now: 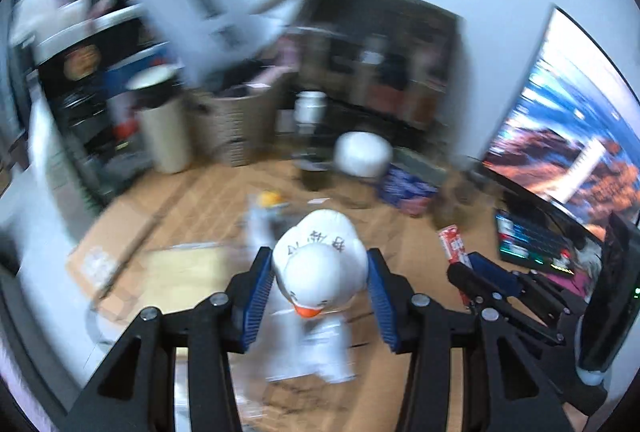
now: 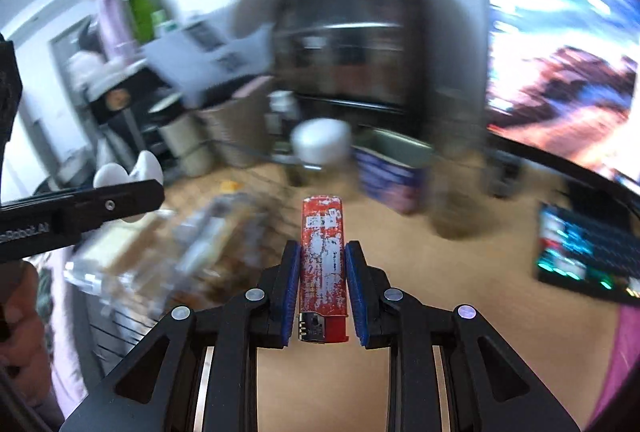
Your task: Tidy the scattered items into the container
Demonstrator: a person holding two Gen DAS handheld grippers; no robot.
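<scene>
While both frames are blurred by motion, the key relation can still be read: each gripper is loaded, and a clear container (image 2: 132,264) is seen low and to the left of the right gripper (image 2: 322,286), under or just beside the left gripper (image 1: 320,296). Whether this is the task's container cannot be told for sure, but it is judged the likeliest. The left gripper is closed on a white duck (image 1: 320,272), which is held by its sides with its orange beak turned back toward the camera. The right gripper is closed on a red lighter (image 2: 322,260), whose long axis is laid along the fingers, its metal end toward the camera and its far end well past the fingertips. The left gripper is judged nearer to the container; the right must be carried leftward to reach it.

A brown wooden surface (image 2: 440,272) is seen below both. Toward its far edge a white lidded jar (image 2: 320,144) and a blue box (image 2: 388,180) are placed; toward its right edge a lit keyboard (image 2: 588,252) is set under a large monitor (image 1: 568,120). Something small and yellow (image 1: 270,198) is made out beyond the duck. Behind the far edge, dark shelving (image 2: 352,44) and a woven basket (image 1: 232,128) are seen against a white wall.
</scene>
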